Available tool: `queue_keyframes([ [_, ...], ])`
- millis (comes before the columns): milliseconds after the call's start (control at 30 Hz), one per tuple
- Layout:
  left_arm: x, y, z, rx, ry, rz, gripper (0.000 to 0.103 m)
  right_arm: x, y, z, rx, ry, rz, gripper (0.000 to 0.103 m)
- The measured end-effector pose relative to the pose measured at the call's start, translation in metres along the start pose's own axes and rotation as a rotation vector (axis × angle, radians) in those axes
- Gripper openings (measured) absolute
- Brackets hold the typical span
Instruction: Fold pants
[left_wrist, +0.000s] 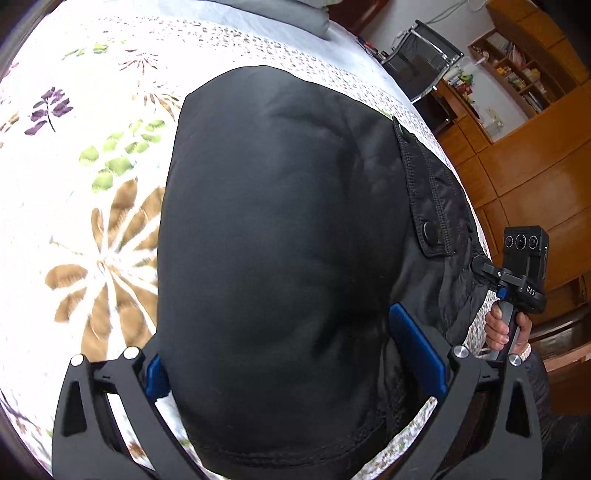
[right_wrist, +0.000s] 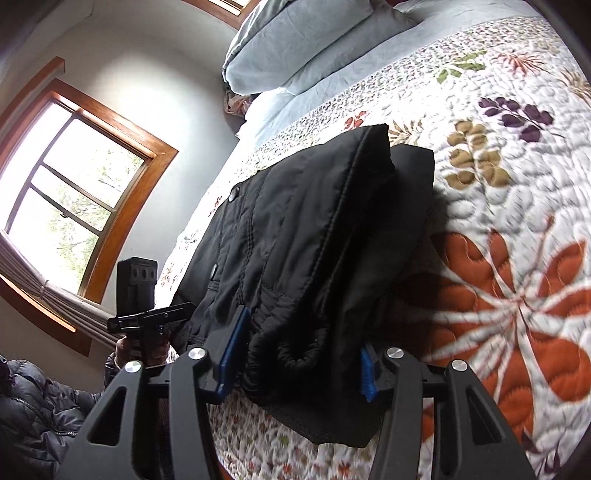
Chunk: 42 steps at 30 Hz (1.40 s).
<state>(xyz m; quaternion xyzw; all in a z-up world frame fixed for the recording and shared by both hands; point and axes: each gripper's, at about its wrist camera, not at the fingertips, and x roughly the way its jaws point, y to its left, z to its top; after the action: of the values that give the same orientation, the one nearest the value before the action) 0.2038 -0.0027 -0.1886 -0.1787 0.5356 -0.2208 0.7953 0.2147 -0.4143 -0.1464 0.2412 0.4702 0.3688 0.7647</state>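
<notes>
Left tongs (left_wrist: 295, 358): blue pads squeeze the black pants (left_wrist: 280, 236) from both sides.
Right tongs (right_wrist: 295, 358): clamped on a bunched edge of the pants (right_wrist: 295, 258).
Pants: folded, stretching away in front of both tongs, on the flowery quilt (right_wrist: 498, 184).
Beyond the tongs: grey pillows (right_wrist: 306, 40).

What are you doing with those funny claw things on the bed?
A person is folding a pair of black pants on a bed covered with a flowery quilt. They hold a claw tool in each hand. The left gripper has the thick folded cloth between its blue pads, and the right gripper is clamped on a bunched edge of the same pants. The pants are already folded into a chunky bundle, lying near the edge of the bed.
</notes>
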Motion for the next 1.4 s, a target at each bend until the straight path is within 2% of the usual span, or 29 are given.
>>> queue_keyframes([
  [1033, -0.008, 0.050, 0.054, -0.048, -0.074, 0.059, 0.100, 0.072, -0.013, 0.092, 0.017, 0.018, 0.018, 0.052],
  [1400, -0.005, 0.059, 0.072, -0.063, -0.084, 0.066, 0.100, 0.088, -0.025, 0.113, 0.043, 0.014, 0.045, 0.052],
])
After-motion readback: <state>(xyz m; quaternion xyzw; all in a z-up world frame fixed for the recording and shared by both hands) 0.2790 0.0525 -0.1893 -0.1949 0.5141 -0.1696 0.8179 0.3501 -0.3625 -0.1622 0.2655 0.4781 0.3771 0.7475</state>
